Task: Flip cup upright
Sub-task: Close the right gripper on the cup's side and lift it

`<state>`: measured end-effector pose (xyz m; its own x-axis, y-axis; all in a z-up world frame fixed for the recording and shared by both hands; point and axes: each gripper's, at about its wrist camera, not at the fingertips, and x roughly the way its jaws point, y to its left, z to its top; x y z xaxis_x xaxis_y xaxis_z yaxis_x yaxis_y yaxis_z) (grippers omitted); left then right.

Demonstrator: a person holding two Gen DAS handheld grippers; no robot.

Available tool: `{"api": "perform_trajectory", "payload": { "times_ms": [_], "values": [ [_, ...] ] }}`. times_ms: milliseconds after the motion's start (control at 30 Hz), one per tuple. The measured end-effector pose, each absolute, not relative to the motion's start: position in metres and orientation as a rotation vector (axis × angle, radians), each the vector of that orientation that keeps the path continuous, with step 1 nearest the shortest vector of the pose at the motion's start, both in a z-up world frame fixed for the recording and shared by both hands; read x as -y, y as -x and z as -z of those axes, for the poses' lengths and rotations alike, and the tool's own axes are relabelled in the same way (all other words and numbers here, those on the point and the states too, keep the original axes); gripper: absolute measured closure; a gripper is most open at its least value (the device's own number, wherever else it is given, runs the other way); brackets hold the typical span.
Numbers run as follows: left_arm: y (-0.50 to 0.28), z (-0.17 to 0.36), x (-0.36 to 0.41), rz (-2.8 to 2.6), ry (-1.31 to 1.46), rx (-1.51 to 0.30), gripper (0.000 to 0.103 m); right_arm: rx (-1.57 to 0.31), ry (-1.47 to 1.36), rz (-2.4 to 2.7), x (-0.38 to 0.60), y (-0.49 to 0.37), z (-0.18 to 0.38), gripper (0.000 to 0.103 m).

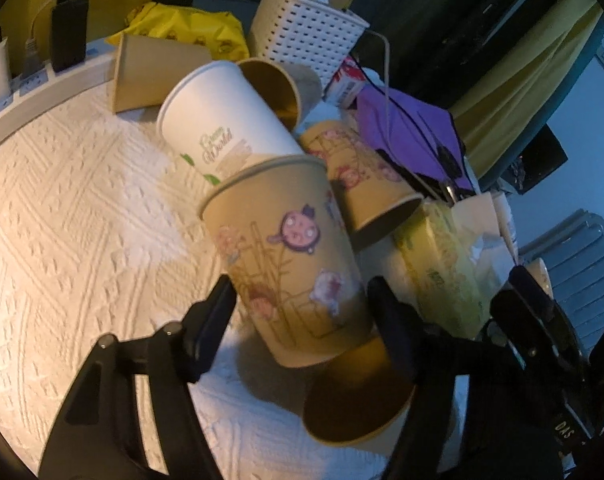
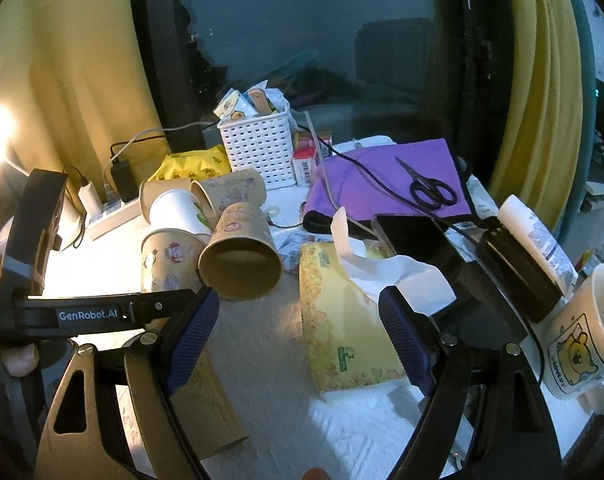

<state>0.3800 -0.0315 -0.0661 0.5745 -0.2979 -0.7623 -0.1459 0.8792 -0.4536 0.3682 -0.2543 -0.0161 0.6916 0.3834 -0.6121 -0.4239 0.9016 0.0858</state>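
Two black fingers [image 1: 210, 332] of the left gripper [image 1: 302, 324] flank a brown cartoon-printed cup [image 1: 290, 256], upside down and tilted on the white bench [image 1: 82, 200], seemingly gripping it. Right gripper [image 2: 298, 340] gapes empty above a tissue pack [image 2: 341, 320]. Beyond lie more cups [image 1: 230, 120].

Right gripper [image 2: 298, 320] open above tissue pack [image 2: 341, 320], paper cups [image 2: 210, 232] clustered left, scissors [image 2: 427, 186] on purple cloth [image 2: 381, 168]
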Motion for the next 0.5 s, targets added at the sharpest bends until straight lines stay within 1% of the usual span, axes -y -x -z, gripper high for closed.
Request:
{"api": "perform_trajectory", "payload": {
  "times_ms": [333, 500],
  "values": [
    [-0.347, 0.040, 0.028, 0.120, 0.487, -0.905, 0.036, -0.645, 0.080, -0.455, 0.247, -0.345, -0.001, 0.018],
    [-0.315, 0.020, 0.024, 0.128, 0.436, -0.837, 0.036, -0.622, 0.084, -0.454, 0.241, -0.325, -0.014, 0.018]
  ]
}}
